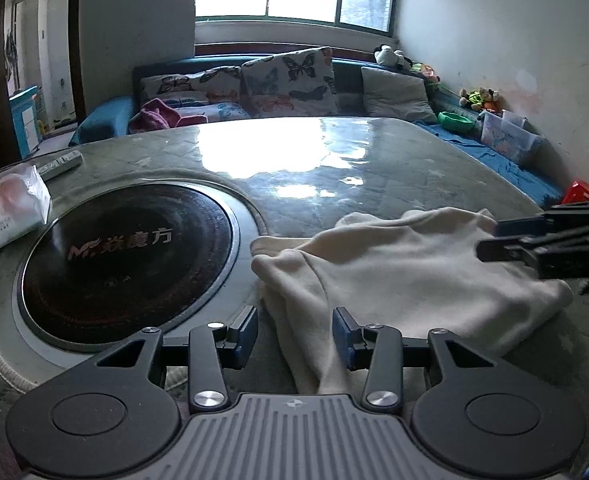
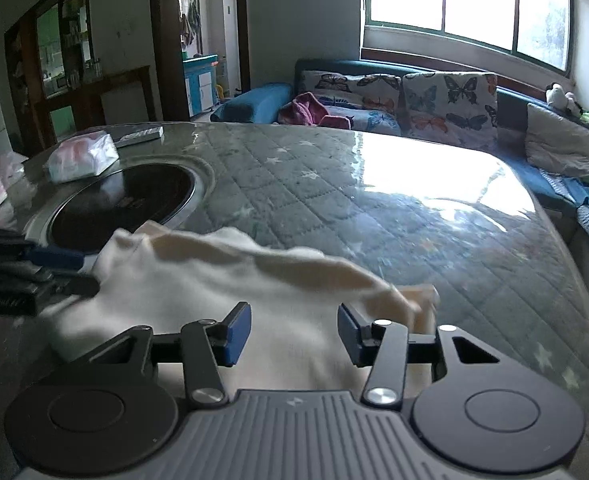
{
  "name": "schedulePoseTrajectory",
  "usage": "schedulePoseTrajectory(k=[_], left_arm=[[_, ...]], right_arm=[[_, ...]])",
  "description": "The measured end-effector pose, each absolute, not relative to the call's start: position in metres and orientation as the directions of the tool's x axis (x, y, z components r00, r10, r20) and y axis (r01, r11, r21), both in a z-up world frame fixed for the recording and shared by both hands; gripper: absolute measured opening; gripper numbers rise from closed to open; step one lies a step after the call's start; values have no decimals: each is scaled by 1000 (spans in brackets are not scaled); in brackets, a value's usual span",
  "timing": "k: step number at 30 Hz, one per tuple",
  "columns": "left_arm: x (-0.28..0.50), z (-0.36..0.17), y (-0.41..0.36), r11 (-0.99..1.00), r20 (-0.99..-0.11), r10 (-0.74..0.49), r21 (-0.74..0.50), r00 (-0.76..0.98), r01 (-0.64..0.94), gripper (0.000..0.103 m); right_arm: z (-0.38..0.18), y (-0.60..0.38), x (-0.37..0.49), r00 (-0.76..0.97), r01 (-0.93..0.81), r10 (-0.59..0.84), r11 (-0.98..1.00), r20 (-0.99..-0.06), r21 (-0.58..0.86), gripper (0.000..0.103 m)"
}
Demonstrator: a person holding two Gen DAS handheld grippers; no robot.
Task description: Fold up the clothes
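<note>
A cream garment (image 1: pixel 406 276) lies bunched and partly folded on the glass-covered quilted table (image 1: pixel 334 184). My left gripper (image 1: pixel 294 334) is open at the garment's near left edge, its blue pads either side of a cloth fold. The right gripper (image 1: pixel 490 240) reaches in from the right edge of the left wrist view, over the cloth. In the right wrist view the same garment (image 2: pixel 198 280) spreads below my right gripper (image 2: pixel 294 332), which is open above it. The left gripper (image 2: pixel 54 268) shows at the left edge there, at the cloth's corner.
A round black hotplate (image 1: pixel 130 256) is set into the table left of the garment. A tissue pack (image 1: pixel 6 208) and a remote (image 1: pixel 60 164) lie at the far left. A sofa with butterfly cushions (image 1: pixel 290 80) stands behind the table, and toys (image 1: pixel 478 98) line the right wall.
</note>
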State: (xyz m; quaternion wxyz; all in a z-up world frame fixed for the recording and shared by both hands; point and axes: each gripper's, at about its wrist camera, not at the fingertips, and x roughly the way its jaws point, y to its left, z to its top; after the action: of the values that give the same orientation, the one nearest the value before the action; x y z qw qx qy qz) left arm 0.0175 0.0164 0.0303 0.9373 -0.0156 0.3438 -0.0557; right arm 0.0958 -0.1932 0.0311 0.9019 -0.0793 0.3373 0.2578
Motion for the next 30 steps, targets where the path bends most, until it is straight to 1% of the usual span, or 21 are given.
schedulePoseTrajectory(k=[3, 5, 11, 13, 17, 19, 21, 28, 30], left_arm=[[26, 29, 19, 995, -645, -104, -67, 757, 79, 42], [32, 28, 21, 995, -648, -96, -67, 756, 69, 42], [47, 22, 30, 996, -659, -84, -74, 747, 47, 41], [52, 20, 32, 996, -663, -80, -76, 745, 40, 41], [52, 21, 37, 996, -663, -79, -86, 745, 29, 41], [49, 22, 39, 995, -661, -79, -92, 746, 24, 43], [47, 24, 42, 995, -658, -79, -99, 748, 18, 43], [35, 31, 54, 990, -653, -75, -139, 754, -22, 42], [32, 32, 59, 987, -654, -79, -159, 752, -35, 42]], right_arm=[[25, -184, 119, 629, -522, 415, 852, -657, 37, 36], [20, -180, 129, 628, -518, 406, 855, -663, 33, 33], [14, -179, 143, 633, -498, 388, 867, -670, 32, 31], [17, -180, 142, 637, -497, 389, 867, -666, 32, 33], [28, -169, 118, 642, -547, 404, 837, -651, -20, 33], [34, -160, 100, 631, -596, 430, 802, -645, -48, 35], [40, -150, 82, 615, -640, 458, 765, -642, -68, 42], [50, -110, 24, 532, -785, 550, 604, -643, -133, 44], [48, -97, 11, 513, -816, 564, 554, -647, -164, 49]])
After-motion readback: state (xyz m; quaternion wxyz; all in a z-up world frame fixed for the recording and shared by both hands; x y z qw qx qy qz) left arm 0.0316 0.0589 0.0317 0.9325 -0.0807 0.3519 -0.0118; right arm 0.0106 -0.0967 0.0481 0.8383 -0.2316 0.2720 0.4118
